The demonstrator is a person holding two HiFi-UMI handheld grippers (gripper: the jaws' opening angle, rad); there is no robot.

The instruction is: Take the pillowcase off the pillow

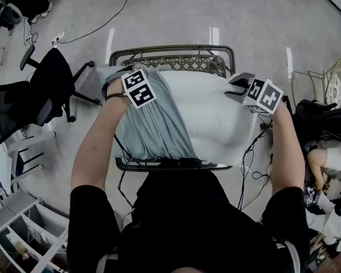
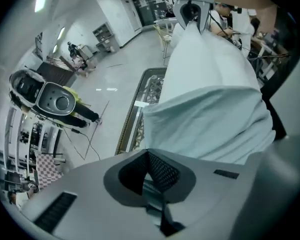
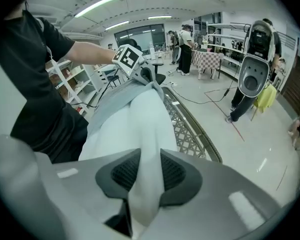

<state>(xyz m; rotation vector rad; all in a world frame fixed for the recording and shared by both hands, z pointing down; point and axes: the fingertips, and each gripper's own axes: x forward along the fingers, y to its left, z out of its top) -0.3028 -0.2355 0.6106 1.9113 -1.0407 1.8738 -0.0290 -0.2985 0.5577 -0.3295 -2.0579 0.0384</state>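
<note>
Blue-grey pillowcase [image 1: 150, 124] covers only the left half of the white pillow [image 1: 216, 115] on the wicker table [image 1: 176, 50], my left tongs [image 2: 148, 154] closed at its bunched edge, my right tongs [image 3: 145, 179] pinching the pillow's bare end.

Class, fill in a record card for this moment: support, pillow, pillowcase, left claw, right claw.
Support: dark metal lattice-topped bench
Pillow: white stuffed pillow, lying across the bench, right half bare
Pillowcase: pale blue-grey fabric pillowcase, bunched over the left half
Left claw: shut on the pillowcase's gathered edge
Right claw: shut on a fold of the pillow
</note>
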